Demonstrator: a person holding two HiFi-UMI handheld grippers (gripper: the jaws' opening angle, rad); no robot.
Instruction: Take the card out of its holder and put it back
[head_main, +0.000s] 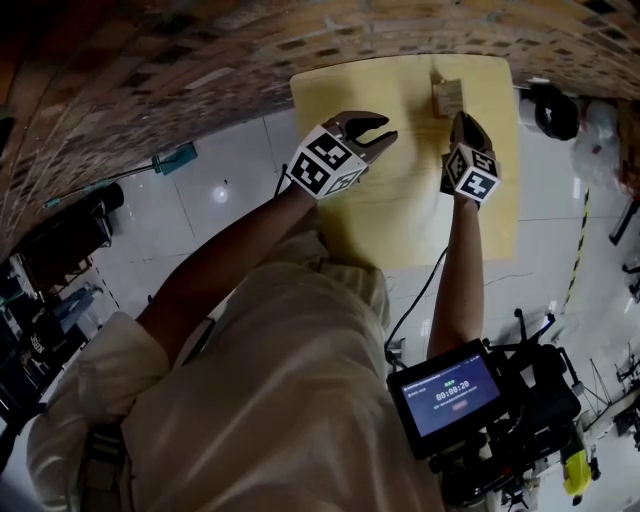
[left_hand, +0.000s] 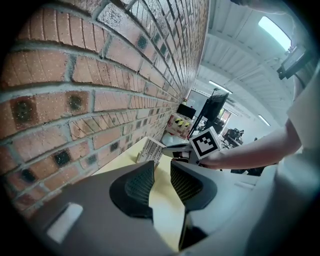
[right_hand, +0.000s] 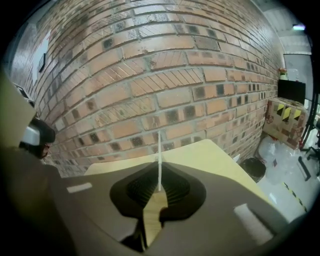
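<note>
A yellow table stands against a brick wall. At its far edge stands a small card; I cannot make out its holder. My right gripper sits right below the card with its tips at it. In the right gripper view the card is a thin white edge that rises between the pads, and the right gripper is shut on it. The left gripper view shows the card as a striped white panel with the right gripper at its side. My left gripper hovers open and holds nothing, well left of the card.
The brick wall runs close behind the table. A black bin stands on the tiled floor off the table's right end, near striped cardboard boxes. A monitor rig hangs by my right side, with a cable trailing to it.
</note>
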